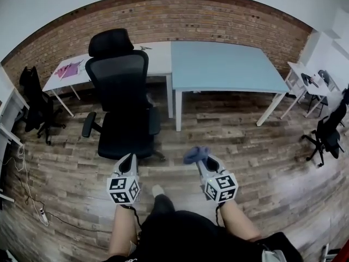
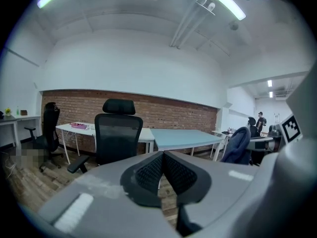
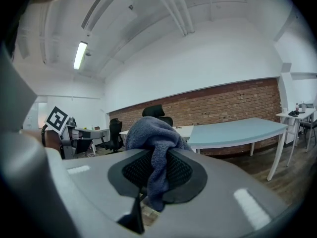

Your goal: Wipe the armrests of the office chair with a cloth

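Note:
A black office chair [image 1: 122, 100] with a mesh back stands on the wood floor ahead of me, its left armrest [image 1: 88, 124] sticking out; the right armrest is hard to make out. My left gripper [image 1: 129, 158] hangs just in front of the seat, shut with nothing in it. My right gripper [image 1: 203, 158] is to the chair's right, shut on a blue-grey cloth [image 1: 194, 154]. In the right gripper view the cloth [image 3: 155, 139] bunches over the pads and hides most of the chair [image 3: 157, 114]. The left gripper view shows the chair [image 2: 117, 138] straight ahead.
A light blue table [image 1: 223, 67] and a white desk [image 1: 76, 70] stand behind the chair against the brick wall. Other black chairs sit at the far left [image 1: 37, 105] and right [image 1: 327, 135]. A cable and power strip [image 1: 42, 216] lie on the floor at left.

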